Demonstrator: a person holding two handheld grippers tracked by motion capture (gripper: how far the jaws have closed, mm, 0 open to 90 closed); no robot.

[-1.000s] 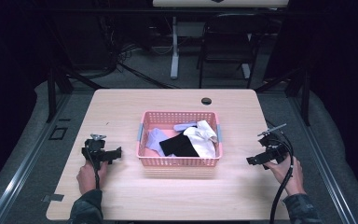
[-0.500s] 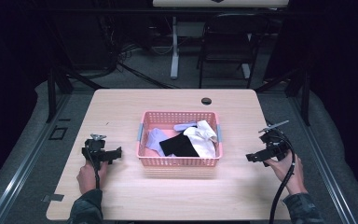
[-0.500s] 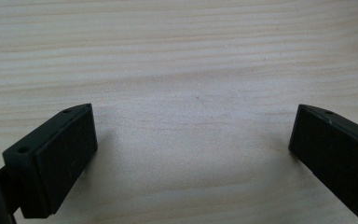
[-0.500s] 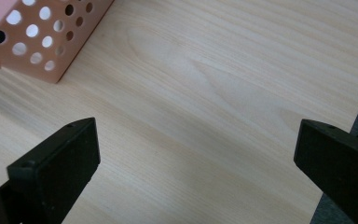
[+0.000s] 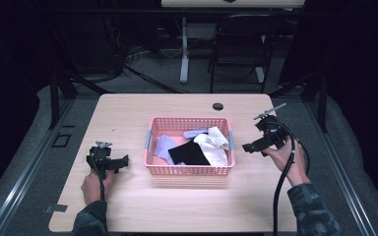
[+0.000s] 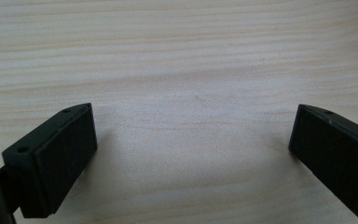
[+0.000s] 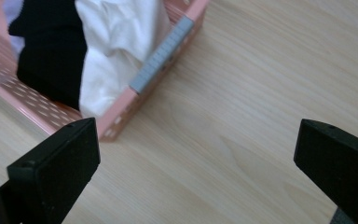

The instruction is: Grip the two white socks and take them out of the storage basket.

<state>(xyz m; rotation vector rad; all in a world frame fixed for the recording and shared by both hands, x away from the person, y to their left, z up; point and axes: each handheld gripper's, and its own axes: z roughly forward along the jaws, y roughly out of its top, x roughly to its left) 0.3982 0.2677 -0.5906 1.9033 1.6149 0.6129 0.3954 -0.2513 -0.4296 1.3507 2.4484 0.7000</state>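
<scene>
A pink basket (image 5: 189,170) stands at the middle of the wooden table (image 5: 128,206). It holds a white cloth (image 5: 215,145), a black cloth (image 5: 189,154) and a lavender cloth (image 5: 163,146). My left gripper (image 5: 124,161) rests left of the basket, pointing toward it, and is open (image 6: 191,135) over bare wood. My right gripper (image 5: 246,146) hovers just right of the basket and is open (image 7: 196,149) with nothing between its jaws. In the right gripper view the basket's corner (image 7: 121,112) lies ahead to the left, with the white cloth (image 7: 116,37) and black cloth (image 7: 51,51) inside.
A small black round cap (image 5: 218,106) sits near the table's far edge. Beyond the table stand a chair (image 5: 236,44) and a desk leg (image 5: 184,49). Bare wood stretches in front of the basket and along both sides.
My right gripper has lifted and moved left, closer to the basket's right side. The left gripper has stayed where it was.
</scene>
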